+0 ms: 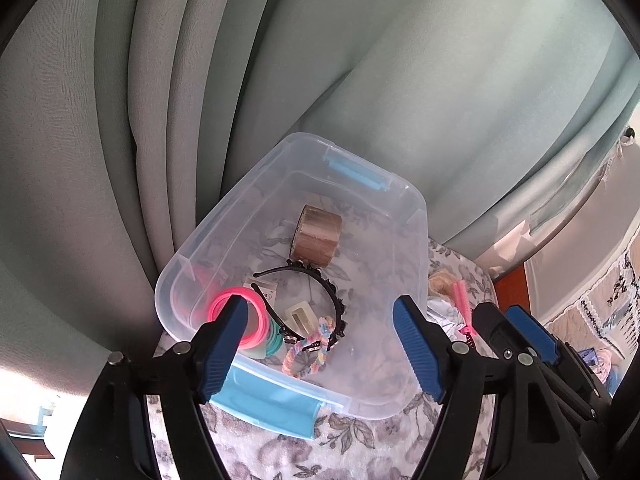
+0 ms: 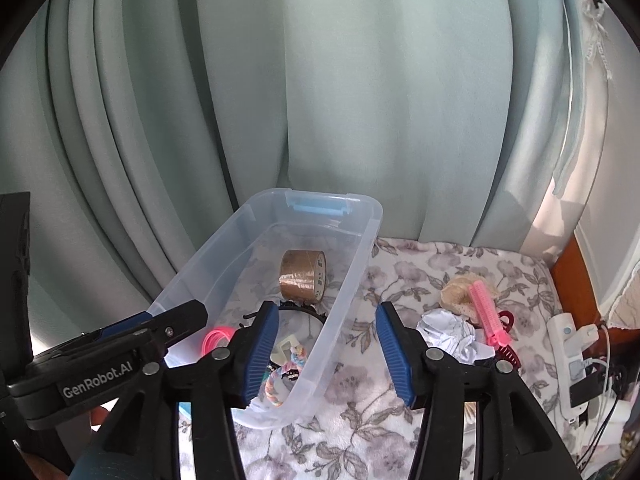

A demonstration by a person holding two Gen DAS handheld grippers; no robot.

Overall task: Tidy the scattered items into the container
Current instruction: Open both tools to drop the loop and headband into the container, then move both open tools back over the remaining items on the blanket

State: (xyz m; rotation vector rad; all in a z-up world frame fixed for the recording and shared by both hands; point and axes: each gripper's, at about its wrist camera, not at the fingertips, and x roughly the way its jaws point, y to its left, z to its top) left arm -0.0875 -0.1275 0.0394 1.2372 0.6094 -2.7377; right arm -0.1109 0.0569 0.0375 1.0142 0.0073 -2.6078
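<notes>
A clear plastic container (image 1: 418, 204) (image 2: 372, 216) with blue latches sits on a floral blanket. Inside lie a brown tape roll (image 1: 318, 236) (image 2: 302, 276), a black headband (image 1: 308, 270), pink rings (image 1: 258, 316) (image 2: 216, 336), a cream clip (image 1: 300, 318) and a pastel braided hair tie (image 1: 308, 348) (image 2: 280, 376). My left gripper (image 1: 320, 308) hangs open over the container's near end, empty. My right gripper (image 2: 326, 310) is open and empty, straddling the container's right wall. On the blanket to the right lie a pink hair roller (image 2: 486, 316), crumpled paper (image 2: 448, 332), a beige lacy piece (image 2: 456, 292) and a red claw clip (image 2: 508, 354).
Pale green curtains (image 2: 360, 100) hang right behind the container. The floral blanket (image 2: 360, 432) covers the surface. A white power strip (image 2: 568, 352) with cables lies at the far right edge, beside a wooden frame (image 2: 568, 272).
</notes>
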